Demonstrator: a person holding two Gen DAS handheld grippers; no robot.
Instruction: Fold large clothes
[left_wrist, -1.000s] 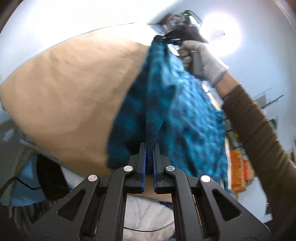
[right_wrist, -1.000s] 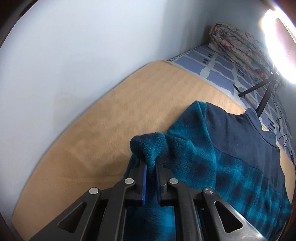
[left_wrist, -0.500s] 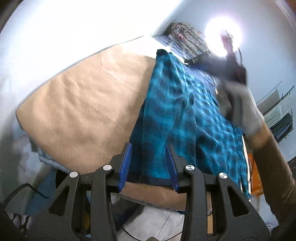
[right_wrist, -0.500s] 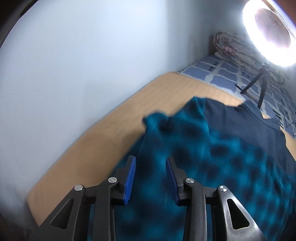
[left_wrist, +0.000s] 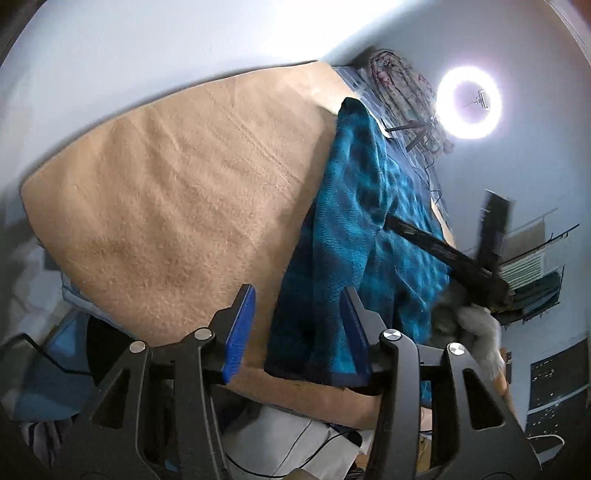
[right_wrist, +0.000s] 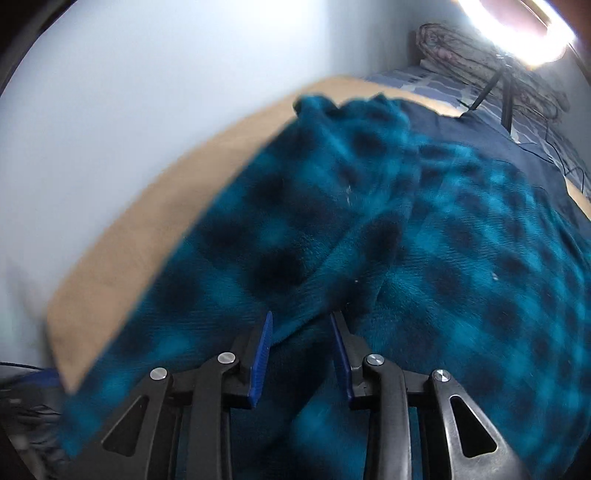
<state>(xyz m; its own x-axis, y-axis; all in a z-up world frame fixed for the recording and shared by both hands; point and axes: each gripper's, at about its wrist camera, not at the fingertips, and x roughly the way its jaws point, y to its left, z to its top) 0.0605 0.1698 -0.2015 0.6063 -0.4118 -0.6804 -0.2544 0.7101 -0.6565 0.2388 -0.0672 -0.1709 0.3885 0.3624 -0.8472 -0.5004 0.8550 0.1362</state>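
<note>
Since a second ago both grippers have let go of the teal plaid fleece garment (left_wrist: 354, 229): each was pinched on a fold then, and the cloth has dropped back flat. The left gripper (left_wrist: 297, 328) has just been opening; its blue pads stand apart w/ the garment's dark hem corner lying between them, pads not pressing it. The right gripper (right_wrist: 301, 350) also sprang apart, then barely changed; its pads are spread above a raised fold of fleece, no squeeze visible, tho the view is blurred.

The garment lies spread on a tan blanket (left_wrist: 177, 184) covering a bed, along the blanket's right side in the left-wrist view, hem at the near edge. A navy yoke panel (right_wrist: 461, 125) sits at its far end.

In the left-wrist view the right gripper shows as a dark blurred bar over the fleece, held by a gloved hand (left_wrist: 480, 332). A ring light (left_wrist: 469, 101) on a tripod glows beyond, beside a rolled floral quilt (left_wrist: 399, 81)
</note>
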